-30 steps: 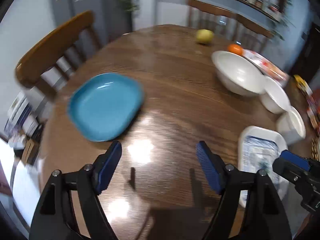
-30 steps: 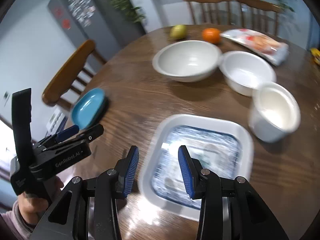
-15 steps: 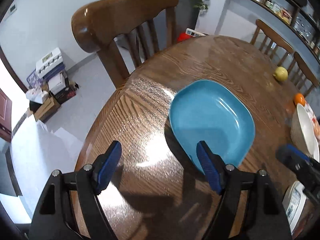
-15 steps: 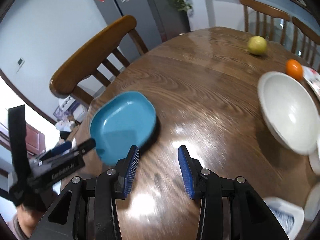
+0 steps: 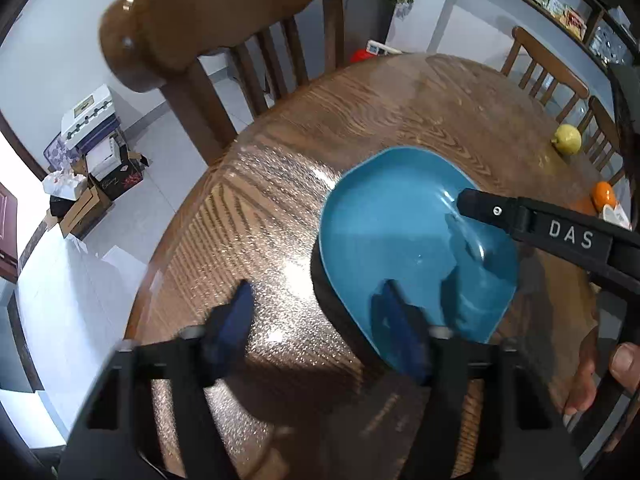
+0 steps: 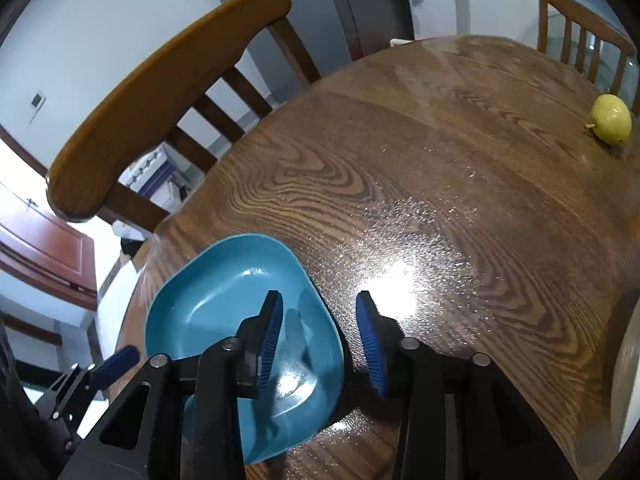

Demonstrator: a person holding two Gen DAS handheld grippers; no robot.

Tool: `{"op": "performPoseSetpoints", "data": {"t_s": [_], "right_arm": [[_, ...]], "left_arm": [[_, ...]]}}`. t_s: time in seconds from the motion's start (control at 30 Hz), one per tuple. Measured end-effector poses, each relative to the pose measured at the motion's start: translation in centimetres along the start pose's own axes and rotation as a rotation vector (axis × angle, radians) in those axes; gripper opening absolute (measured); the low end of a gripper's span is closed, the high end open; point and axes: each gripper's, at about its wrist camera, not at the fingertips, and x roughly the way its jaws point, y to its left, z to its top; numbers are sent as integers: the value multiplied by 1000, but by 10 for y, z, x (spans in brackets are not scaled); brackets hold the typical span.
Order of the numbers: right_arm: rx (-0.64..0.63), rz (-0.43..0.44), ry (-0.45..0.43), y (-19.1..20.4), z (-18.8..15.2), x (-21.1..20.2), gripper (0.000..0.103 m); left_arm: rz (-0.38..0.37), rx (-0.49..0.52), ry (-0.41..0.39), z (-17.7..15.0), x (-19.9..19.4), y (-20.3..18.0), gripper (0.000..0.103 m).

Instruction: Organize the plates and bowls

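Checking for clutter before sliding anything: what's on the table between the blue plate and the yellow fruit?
Nothing: in the right wrist view, bare table runs from the blue plate to the yellow fruit.

White capitals "DAS" stood on the black arm of the right gripper (image 5: 472,203) at about three o'clock in the left wrist view (possibly part of a longer word).

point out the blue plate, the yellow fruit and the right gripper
blue plate (image 6: 224,292): right wrist view, bare inner floor.
yellow fruit (image 6: 612,119): right wrist view, middle of its skin.
right gripper (image 6: 320,336): right wrist view, midway between its fingertips.
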Motion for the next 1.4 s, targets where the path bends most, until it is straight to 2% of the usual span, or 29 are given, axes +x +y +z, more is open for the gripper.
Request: {"op": "performPoseSetpoints", "data": {"t_s": [0.03, 0.07, 0.1, 0.2, 0.37, 0.6, 0.83, 1.13, 1.4], "right_arm": [[-12, -12, 11, 1, -3, 2, 13], [-16, -21, 19, 1, -7, 1, 10], [-12, -21, 22, 1, -11, -1, 8], [-6, -43, 20, -2, -23, -10, 6], [68, -28, -16, -12, -54, -44, 5], [179, -46, -110, -26, -104, -98, 5], [320, -86, -211, -56, -161, -160, 5], [495, -171, -279, -96, -231, -214, 5], [592, -203, -257, -125, -275, -224, 5]], "left_arm": [[-7, 5, -2, -1, 0, 0, 34], [-14, 21, -17, -1, -2, -1, 18], [-35, 33, -14, 0, -2, -2, 11], [-57, 53, -11, 1, -6, -3, 9], [-95, 100, -39, -3, -21, -12, 8], [-149, 259, -134, -24, -63, -53, 8], [-235, 404, -171, -54, -93, -99, 8], [-334, 587, -146, -99, -103, -169, 8], [-346, 675, -81, -130, -93, -208, 8]]}}
